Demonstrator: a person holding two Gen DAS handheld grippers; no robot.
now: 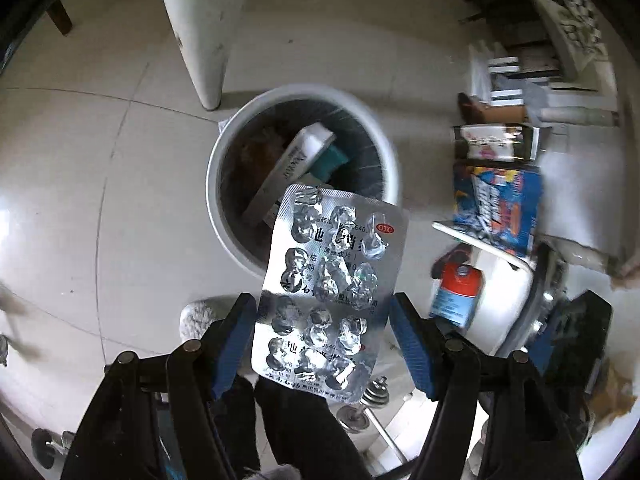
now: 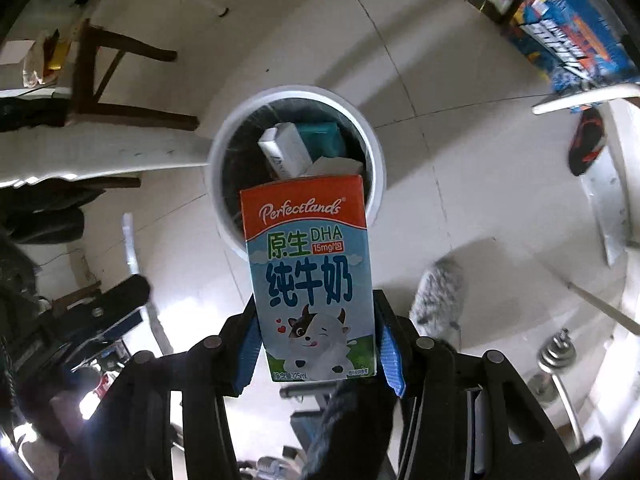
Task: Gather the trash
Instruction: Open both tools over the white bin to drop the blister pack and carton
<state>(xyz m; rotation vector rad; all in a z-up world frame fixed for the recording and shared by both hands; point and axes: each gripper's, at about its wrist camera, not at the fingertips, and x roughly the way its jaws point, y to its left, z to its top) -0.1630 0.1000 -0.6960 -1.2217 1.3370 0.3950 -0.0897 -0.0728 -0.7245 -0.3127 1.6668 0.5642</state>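
Observation:
A white round trash bin [image 1: 224, 152] stands on the tiled floor with boxes inside; it also shows in the right wrist view [image 2: 376, 148]. My left gripper [image 1: 324, 320] holds a silver blister pack [image 1: 328, 284] of used pills by its edges, above the bin's near rim. My right gripper [image 2: 316, 340] is shut on a small blue and orange milk carton [image 2: 312, 276], held upright above the bin's near side.
A white table leg [image 1: 200, 32] stands behind the bin. Boxes and a blue package [image 1: 496, 208] lie on the right. A wooden chair [image 2: 116, 80] is to the left. A grey fluffy slipper [image 2: 440, 296] and dumbbells [image 2: 556, 356] lie on the floor.

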